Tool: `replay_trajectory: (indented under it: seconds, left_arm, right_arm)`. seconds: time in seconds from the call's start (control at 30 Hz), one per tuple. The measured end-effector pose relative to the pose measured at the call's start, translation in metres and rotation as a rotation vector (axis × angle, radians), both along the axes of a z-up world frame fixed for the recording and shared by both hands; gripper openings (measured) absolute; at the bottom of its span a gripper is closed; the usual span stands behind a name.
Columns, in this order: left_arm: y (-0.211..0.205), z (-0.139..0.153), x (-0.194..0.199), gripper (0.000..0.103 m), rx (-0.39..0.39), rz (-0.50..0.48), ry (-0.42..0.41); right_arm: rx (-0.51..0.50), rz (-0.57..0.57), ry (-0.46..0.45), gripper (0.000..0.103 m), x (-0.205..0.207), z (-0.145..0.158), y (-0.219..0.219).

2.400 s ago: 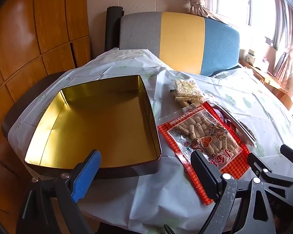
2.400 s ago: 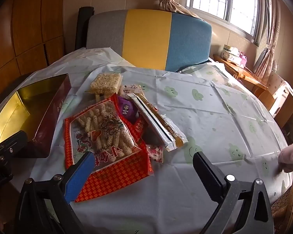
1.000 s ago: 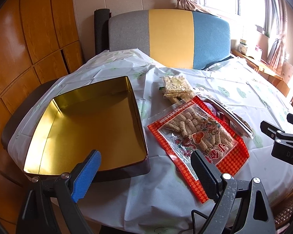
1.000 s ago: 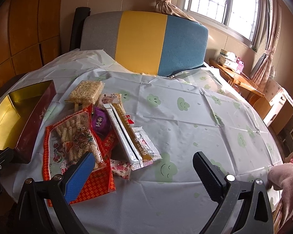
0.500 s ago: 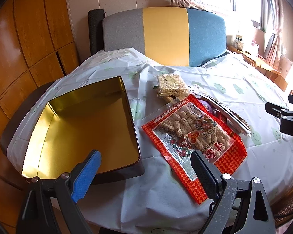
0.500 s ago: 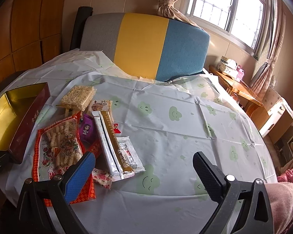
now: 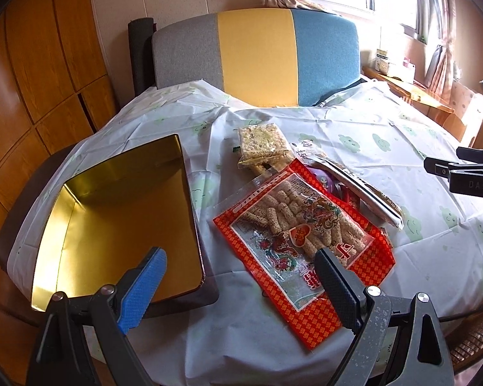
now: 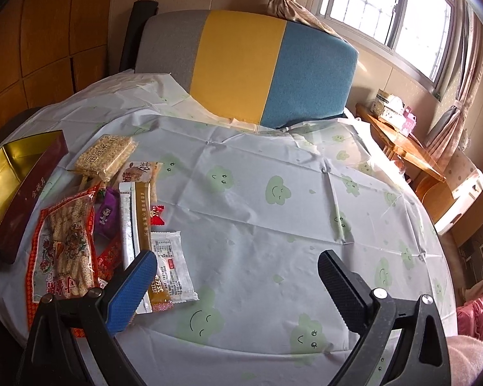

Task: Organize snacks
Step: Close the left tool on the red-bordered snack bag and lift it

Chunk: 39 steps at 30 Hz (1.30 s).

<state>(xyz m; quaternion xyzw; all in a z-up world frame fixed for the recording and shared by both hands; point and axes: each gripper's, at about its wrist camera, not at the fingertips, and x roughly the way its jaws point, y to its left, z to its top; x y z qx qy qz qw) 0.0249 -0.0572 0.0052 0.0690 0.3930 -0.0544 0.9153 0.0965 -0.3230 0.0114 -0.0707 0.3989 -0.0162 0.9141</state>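
Snacks lie heaped on the desk (image 8: 273, 212) just right of the open gold-lined tin (image 7: 119, 225), and nothing has gone into the tin yet, so the job looks to be at its very start: choosing a first packet. The left gripper (image 7: 238, 284) hovers with its fingers spread wide and empty, one over the tin's near edge and the other over the red cracker bag (image 7: 302, 238). The right gripper (image 8: 235, 284) is likewise spread and holds nothing, poised right of the heap above bare cloth. The likely next move is to bring one gripper down onto a packet edge, pinch it and carry it left into the tin. The red bag is flat, glossy and crinkly, with a clear window showing finger-shaped crackers; it would probably sag and slip if pinched by a corner. Behind it, further from the tin's near edge, sits a block of puffed-rice cakes (image 7: 262, 143), and right of it a long silver-and-brown packet (image 8: 135, 222) overlapping a small white sachet (image 8: 172, 263).
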Motion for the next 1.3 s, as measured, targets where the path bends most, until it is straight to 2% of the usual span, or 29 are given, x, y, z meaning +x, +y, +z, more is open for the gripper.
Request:
replay_trajectory:
  seconds: [0.07,0.27,0.5,0.57,0.8,0.83,0.9,0.93,0.97,1.0,1.07,1.13,1.17,1.3]
  left_arm:
    - [-0.005,-0.002,0.005,0.094,-0.008,-0.01,0.021]
    - [-0.022,-0.008,0.03,0.094,-0.074,-0.043,0.113]
    - [-0.052,-0.024,0.076,0.094,-0.145,-0.048,0.265]
    - [-0.059,-0.032,0.088,0.094,-0.172,-0.024,0.314]
    - [-0.074,-0.06,0.132,0.093,-0.174,0.052,0.439]
    - [-0.076,-0.062,0.135,0.094,-0.146,0.064,0.432]
    - [-0.075,-0.065,0.136,0.094,-0.146,0.057,0.42]
    - [-0.074,-0.064,0.134,0.082,-0.14,0.062,0.4]
    - [-0.073,-0.063,0.131,0.062,-0.105,0.073,0.364]
    - [-0.072,-0.063,0.128,0.059,-0.107,0.051,0.348]
    - [-0.072,-0.061,0.12,0.042,-0.106,0.004,0.323]
    - [-0.069,-0.06,0.113,0.037,-0.106,-0.018,0.305]
    - [-0.067,-0.059,0.108,0.023,-0.124,-0.028,0.288]
    - [-0.06,-0.051,0.09,0.02,-0.142,-0.077,0.242]
  right_arm:
    - [0.049,-0.021,0.006,0.102,0.002,-0.001,-0.007]
    - [0.109,-0.078,0.021,0.102,0.004,-0.003,-0.021]
    - [0.143,-0.109,0.031,0.102,0.005,-0.003,-0.031]
    - [0.153,-0.112,0.029,0.102,0.005,-0.003,-0.032]
    - [0.169,-0.1,0.033,0.102,0.007,-0.003,-0.03]
    - [0.168,-0.101,0.027,0.102,0.006,-0.002,-0.031]
    - [0.178,-0.099,0.025,0.102,0.006,-0.001,-0.031]
    - [0.184,-0.097,0.032,0.102,0.006,-0.002,-0.032]
    - [0.185,-0.096,0.036,0.102,0.007,-0.003,-0.031]
    - [0.184,-0.094,0.036,0.102,0.007,-0.003,-0.031]
    - [0.181,-0.094,0.035,0.102,0.007,-0.003,-0.031]
    - [0.181,-0.093,0.042,0.102,0.008,-0.004,-0.031]
    - [0.179,-0.094,0.043,0.102,0.007,-0.005,-0.031]
    - [0.177,-0.097,0.052,0.099,0.008,-0.006,-0.031]
